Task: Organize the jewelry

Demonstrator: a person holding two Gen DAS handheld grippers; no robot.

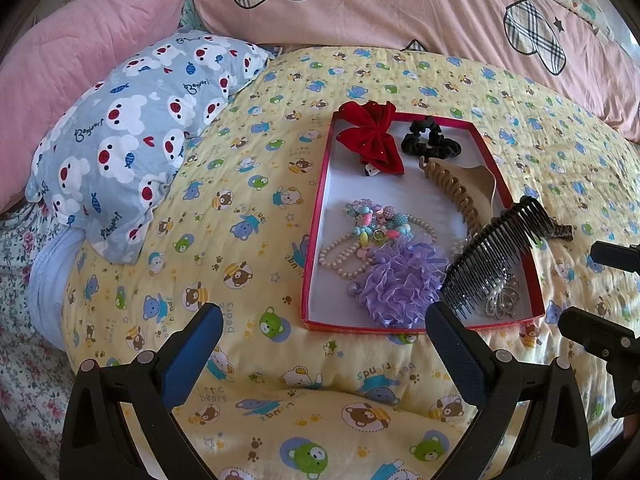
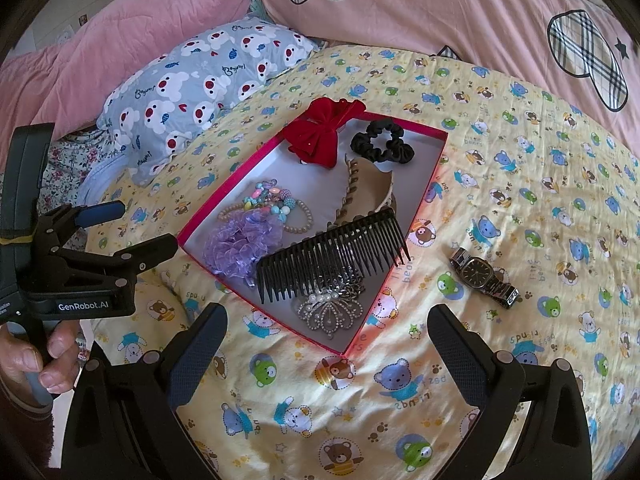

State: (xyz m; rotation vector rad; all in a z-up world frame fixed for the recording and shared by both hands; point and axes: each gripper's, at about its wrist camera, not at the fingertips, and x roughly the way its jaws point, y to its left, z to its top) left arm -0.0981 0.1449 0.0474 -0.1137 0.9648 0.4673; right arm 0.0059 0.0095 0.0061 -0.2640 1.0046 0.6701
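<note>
A shallow red box [image 2: 224, 196] with a white floor sits on the bed, on a yellow quilt [image 2: 500, 128] printed with little bears, toward the head end where the pink pillows [image 2: 440, 20] lie. Inside it, at the far end, a red bow [image 2: 316, 136] leans over the rim beside a black scrunchie [image 2: 382, 144]. A beige claw clip [image 2: 364, 188] lies along the middle. Nearer the foot end sits a tangle of coloured beads and pearl strands [image 2: 272, 204], touching a purple ruffled scrunchie [image 2: 240, 244]. A black comb [image 2: 332, 256] rests tilted across the box's right rim, over a sparkly crown piece [image 2: 332, 312] in the near corner; how much of it the comb hides I can't quite tell.

Out on the quilt, just right of the box, a metal wristwatch [image 2: 482, 278] lies flat and untouched.

The left tongs [image 1: 324, 332] hover spread wide over the quilt before the box's near edge, holding nothing. The right tongs [image 2: 328, 332] are likewise spread and empty, between the box's near corner and the watch. A hand [image 2: 36, 356] grips the left tool's handle.
</note>
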